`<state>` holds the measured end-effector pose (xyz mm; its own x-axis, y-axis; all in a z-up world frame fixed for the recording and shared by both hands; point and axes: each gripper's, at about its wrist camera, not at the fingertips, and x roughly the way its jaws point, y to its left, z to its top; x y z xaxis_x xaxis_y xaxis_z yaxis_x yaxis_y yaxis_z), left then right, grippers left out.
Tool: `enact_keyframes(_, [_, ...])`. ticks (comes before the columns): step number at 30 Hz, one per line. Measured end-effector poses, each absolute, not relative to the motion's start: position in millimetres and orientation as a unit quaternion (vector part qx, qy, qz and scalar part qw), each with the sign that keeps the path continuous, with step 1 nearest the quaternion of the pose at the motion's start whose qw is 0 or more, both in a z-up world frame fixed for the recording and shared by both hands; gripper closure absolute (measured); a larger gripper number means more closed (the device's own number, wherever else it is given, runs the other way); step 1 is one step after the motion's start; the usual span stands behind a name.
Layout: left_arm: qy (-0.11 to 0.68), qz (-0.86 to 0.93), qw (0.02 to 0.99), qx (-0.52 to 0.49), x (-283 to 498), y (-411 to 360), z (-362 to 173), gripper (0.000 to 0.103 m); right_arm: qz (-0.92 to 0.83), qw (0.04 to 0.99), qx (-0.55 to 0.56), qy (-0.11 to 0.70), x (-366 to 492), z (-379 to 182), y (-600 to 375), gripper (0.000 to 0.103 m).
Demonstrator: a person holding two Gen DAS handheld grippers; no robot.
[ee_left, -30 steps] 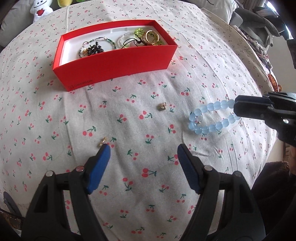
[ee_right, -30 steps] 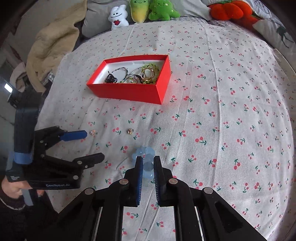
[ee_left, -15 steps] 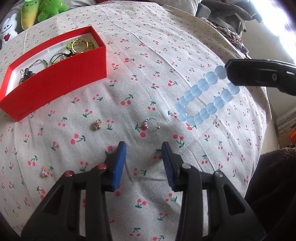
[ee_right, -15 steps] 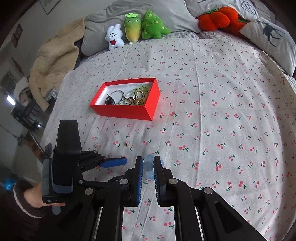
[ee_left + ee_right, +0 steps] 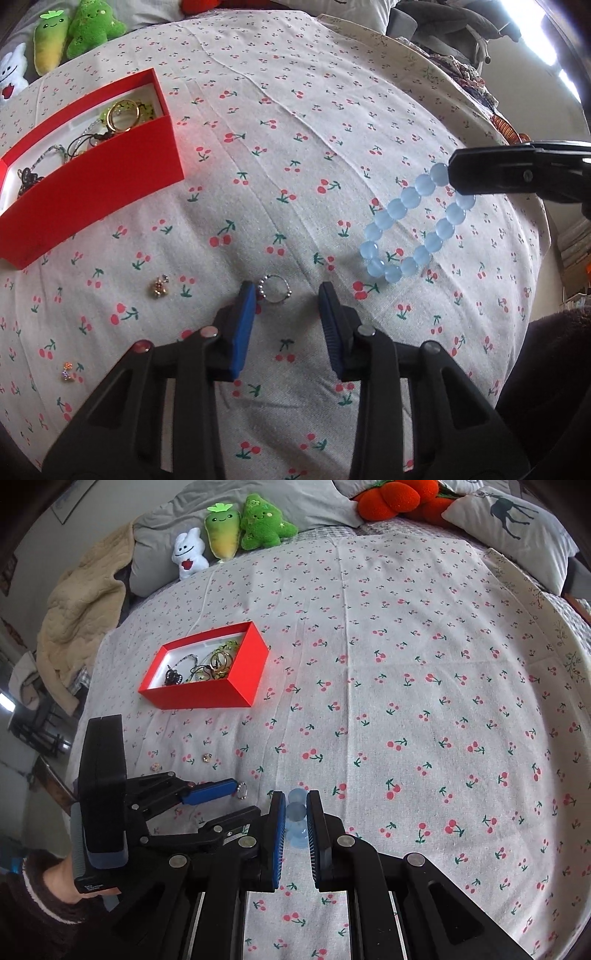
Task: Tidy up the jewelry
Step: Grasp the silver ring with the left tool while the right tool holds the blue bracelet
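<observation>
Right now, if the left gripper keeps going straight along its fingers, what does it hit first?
Most likely the small silver ring, lying between the closing tips of the left gripper, near its blue left pad; then the cherry-print cloth.

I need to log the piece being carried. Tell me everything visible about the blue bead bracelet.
The blue bead bracelet is a closed loop of round, frosted, translucent pale-blue beads, glass-like. The right gripper is shut on its upper end; the loop hangs stretched above the cherry-print cloth, with its lower end close over it.
</observation>
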<state>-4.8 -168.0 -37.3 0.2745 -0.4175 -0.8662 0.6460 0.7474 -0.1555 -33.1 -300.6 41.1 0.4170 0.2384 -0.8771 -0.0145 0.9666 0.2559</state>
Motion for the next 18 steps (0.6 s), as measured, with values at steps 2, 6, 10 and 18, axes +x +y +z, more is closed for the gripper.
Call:
enact_keyframes(2, [0.499,-0.333,0.792,0.113,-4,-166,-37,0.072,0.073,0.835,0.106,0.535,-33,40,-303,0.092])
enact_keyframes(6, [0.5,-0.325,0.796,0.109,-2,-163,-37,0.081,0.07,0.834,0.106,0.537,-33,40,-302,0.092])
enact_keyframes(10, [0.501,-0.323,0.796,0.104,-1,-160,-36,0.084,0.067,0.835,0.102,0.537,-31,40,-300,0.092])
enact_keyframes(18, [0.496,-0.317,0.801,0.108,-2,-150,-29,0.084,0.069,0.838,0.101,0.532,-28,44,-294,0.092])
